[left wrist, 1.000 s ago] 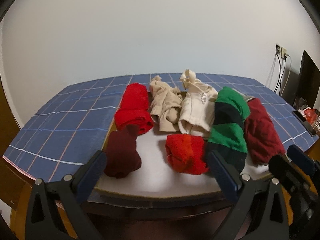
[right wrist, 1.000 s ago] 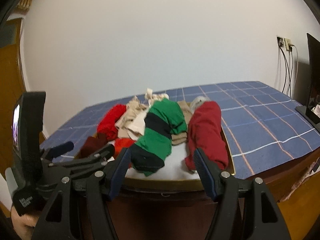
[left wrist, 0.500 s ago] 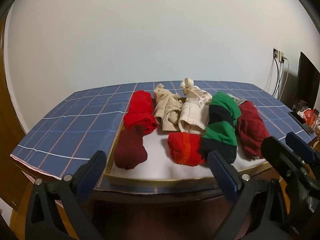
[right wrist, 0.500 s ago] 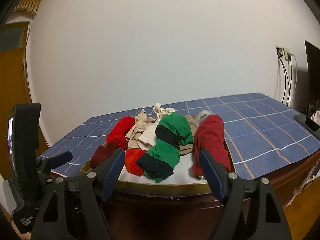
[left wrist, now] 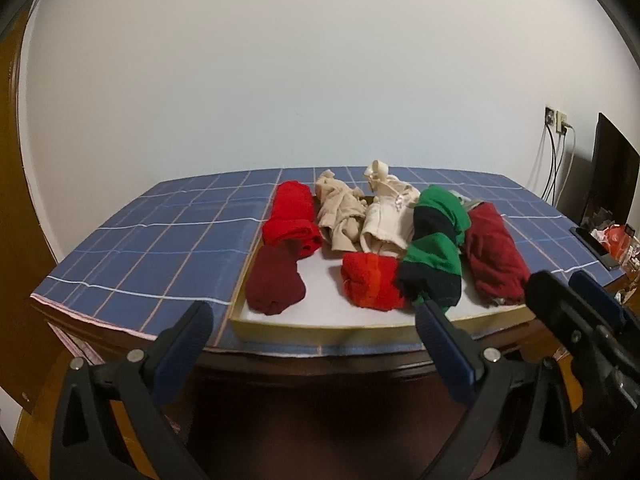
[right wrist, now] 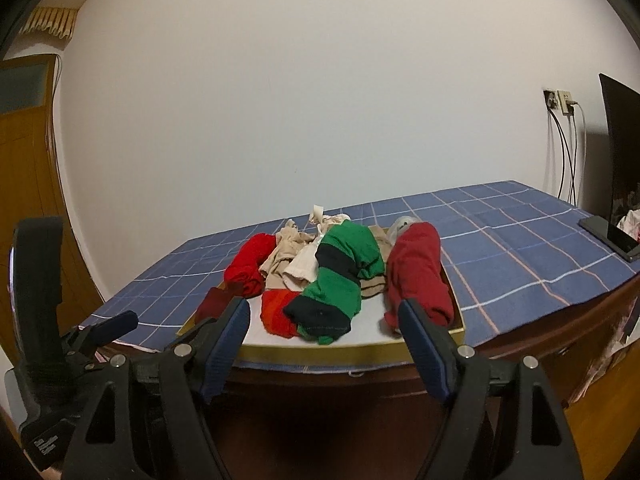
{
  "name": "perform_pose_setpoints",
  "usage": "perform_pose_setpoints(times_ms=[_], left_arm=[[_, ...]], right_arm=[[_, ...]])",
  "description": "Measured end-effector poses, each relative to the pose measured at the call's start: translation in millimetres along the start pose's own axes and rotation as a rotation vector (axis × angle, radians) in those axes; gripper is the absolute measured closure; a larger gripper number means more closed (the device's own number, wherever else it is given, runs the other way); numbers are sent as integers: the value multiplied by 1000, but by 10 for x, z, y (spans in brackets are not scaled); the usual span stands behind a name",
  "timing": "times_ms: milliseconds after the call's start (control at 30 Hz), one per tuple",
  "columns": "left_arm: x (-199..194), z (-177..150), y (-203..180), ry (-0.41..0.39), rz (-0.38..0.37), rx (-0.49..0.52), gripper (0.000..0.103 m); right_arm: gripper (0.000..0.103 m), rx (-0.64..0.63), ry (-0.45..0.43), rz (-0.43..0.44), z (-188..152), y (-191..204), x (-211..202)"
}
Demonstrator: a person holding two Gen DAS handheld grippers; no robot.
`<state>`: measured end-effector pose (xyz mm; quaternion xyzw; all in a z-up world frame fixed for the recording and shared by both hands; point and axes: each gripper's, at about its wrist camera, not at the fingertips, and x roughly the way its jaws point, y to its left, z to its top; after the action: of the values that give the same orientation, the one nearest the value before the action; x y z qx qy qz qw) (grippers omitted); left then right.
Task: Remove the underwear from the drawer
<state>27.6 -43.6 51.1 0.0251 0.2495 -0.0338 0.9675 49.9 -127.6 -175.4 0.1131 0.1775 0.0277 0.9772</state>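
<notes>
Open white floor at the near middle of the drawer (left wrist: 320, 330) between the maroon roll (left wrist: 274, 282) and the orange-red roll (left wrist: 370, 282), low front wall across the way in, rolls packed touching farther back, bare checked tabletop (left wrist: 160, 236) leftward.

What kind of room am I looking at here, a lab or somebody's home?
Most likely a room in someone's home. A wooden table under a blue checked tablecloth holds a shallow drawer of rolled underwear, a wooden door stands at the left, and cables hang from a wall socket.
</notes>
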Motion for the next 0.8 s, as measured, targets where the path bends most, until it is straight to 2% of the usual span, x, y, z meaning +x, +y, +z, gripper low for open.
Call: perform_pose_setpoints(times_ms=[800], left_arm=[[-571, -377, 25, -28, 27, 14, 0]], right_arm=[[24, 14, -61, 15, -222, 44, -702]])
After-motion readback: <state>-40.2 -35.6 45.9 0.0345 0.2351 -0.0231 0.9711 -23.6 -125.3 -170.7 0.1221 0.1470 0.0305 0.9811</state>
